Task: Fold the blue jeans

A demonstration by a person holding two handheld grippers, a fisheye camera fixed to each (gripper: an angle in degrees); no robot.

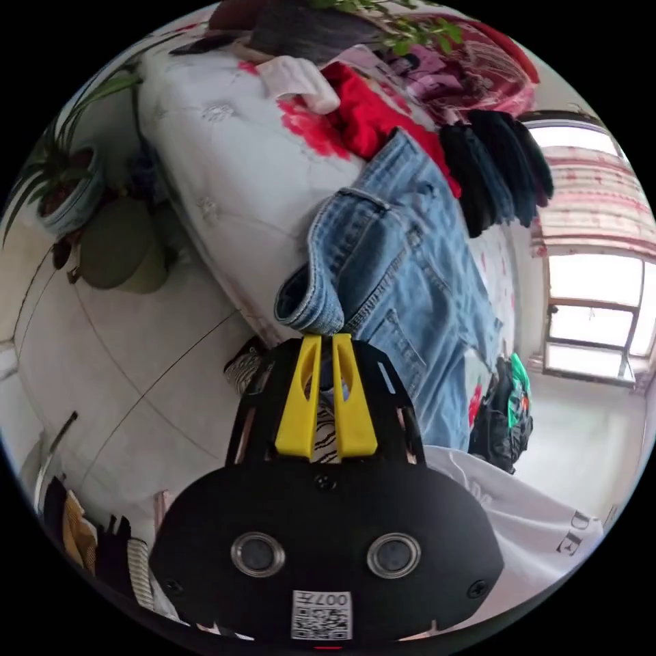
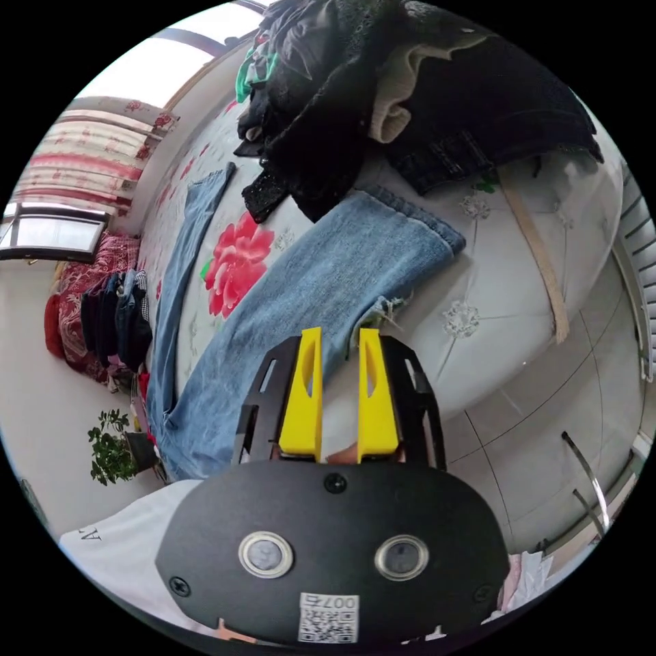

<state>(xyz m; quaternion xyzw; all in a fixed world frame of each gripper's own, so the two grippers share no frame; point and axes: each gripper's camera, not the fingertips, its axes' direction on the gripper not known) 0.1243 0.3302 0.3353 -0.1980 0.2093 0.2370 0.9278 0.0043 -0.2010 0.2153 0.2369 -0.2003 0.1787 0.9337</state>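
The light blue jeans point(image 1: 410, 273) lie along the edge of a white bed point(image 1: 225, 171) with red flower prints. My left gripper point(image 1: 326, 338) has its yellow jaws nearly together on the curled waistband, which lifts off the bed edge. In the right gripper view one jeans leg point(image 2: 328, 273) runs across the bed point(image 2: 492, 287) to its frayed hem, and the other leg lies farther back. My right gripper point(image 2: 340, 333) stands open at the near edge of that leg, with denim showing between its tips.
A dark clothes pile point(image 2: 383, 89) covers the bed beyond the hem. Folded dark clothes point(image 1: 499, 164) and a red garment point(image 1: 369, 116) lie past the waistband. Potted plants point(image 1: 75, 184) stand on the tiled floor point(image 1: 123, 383). The person's white shirt point(image 1: 533, 519) is close by.
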